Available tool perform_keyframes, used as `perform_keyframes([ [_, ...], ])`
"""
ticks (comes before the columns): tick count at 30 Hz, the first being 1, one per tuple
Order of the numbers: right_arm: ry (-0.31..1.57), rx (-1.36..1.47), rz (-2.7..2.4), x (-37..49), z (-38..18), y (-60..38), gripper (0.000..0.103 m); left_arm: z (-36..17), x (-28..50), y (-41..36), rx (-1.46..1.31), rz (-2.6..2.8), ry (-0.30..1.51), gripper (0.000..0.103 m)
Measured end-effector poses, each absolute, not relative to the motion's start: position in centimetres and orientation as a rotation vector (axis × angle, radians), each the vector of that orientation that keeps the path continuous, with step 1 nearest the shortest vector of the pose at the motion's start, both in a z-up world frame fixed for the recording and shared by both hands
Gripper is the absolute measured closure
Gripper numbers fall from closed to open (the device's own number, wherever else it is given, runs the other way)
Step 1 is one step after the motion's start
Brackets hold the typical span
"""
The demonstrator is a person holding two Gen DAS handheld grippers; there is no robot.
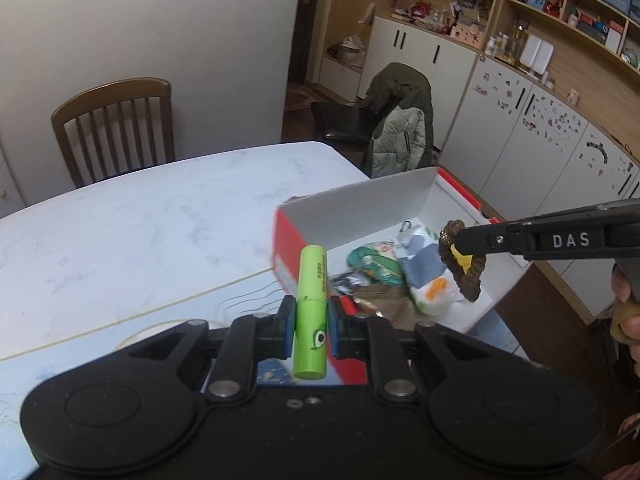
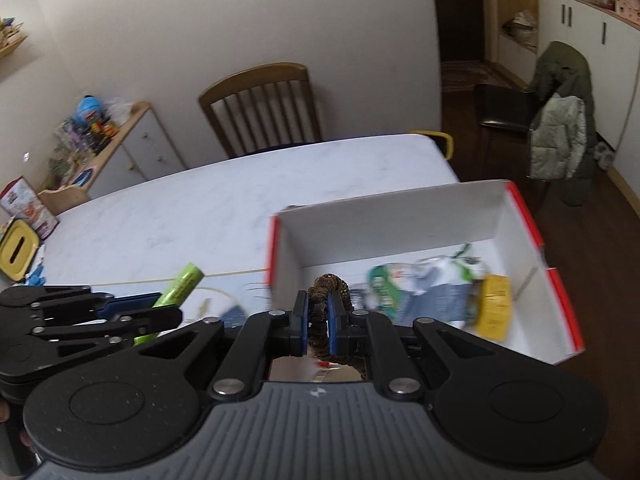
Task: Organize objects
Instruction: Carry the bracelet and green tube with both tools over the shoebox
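Two things are in the air at once here, both headed for the box [image 2: 532, 216], so the trick is not letting them collide over it. The left hand-held gripper [image 1: 311, 326] is clamped narrow around a green tube [image 1: 311, 300], gripped about midway so the tube stands nearly upright between the pads. It hovers over the surface [image 1: 140, 216], just short of the box's near corner. The right hand-held gripper [image 2: 318, 322] is pinched tight on a brown braided ring [image 2: 328, 280], which hangs over the box interior, above the packets [image 1: 424, 264] already lying in there.

My read: the ring goes first since it's already over the opening. I'd lower it toward a bare patch of the white floor, not onto the yellow pack [image 2: 494, 306], then release low so it doesn't bounce or roll. The tube needs to clear the red-edged wall first, then tip flatter before release, otherwise it could land on end and topple out of place.

Pose-wise, the left one points forward and a bit down, level across its fingers. The right one reaches in from the right side, roughly horizontal, with a hand [image 1: 626, 304] visible at the frame edge holding its handle.
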State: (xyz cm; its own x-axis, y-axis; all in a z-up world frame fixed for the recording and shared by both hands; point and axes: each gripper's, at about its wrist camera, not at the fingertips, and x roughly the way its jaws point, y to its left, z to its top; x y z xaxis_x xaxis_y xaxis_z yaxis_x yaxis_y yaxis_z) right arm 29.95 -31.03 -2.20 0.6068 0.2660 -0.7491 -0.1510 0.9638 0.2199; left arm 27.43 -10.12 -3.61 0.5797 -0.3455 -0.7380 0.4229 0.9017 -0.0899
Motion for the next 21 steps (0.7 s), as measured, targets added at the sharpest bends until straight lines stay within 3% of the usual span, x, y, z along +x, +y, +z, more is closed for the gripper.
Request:
perform_keyframes([
  [21,0.975,0.104,0.171,34.1,-8.1,-40.5,0.094,-9.6,32.1,-21.8,0.198,-0.4,0.933,0.089],
])
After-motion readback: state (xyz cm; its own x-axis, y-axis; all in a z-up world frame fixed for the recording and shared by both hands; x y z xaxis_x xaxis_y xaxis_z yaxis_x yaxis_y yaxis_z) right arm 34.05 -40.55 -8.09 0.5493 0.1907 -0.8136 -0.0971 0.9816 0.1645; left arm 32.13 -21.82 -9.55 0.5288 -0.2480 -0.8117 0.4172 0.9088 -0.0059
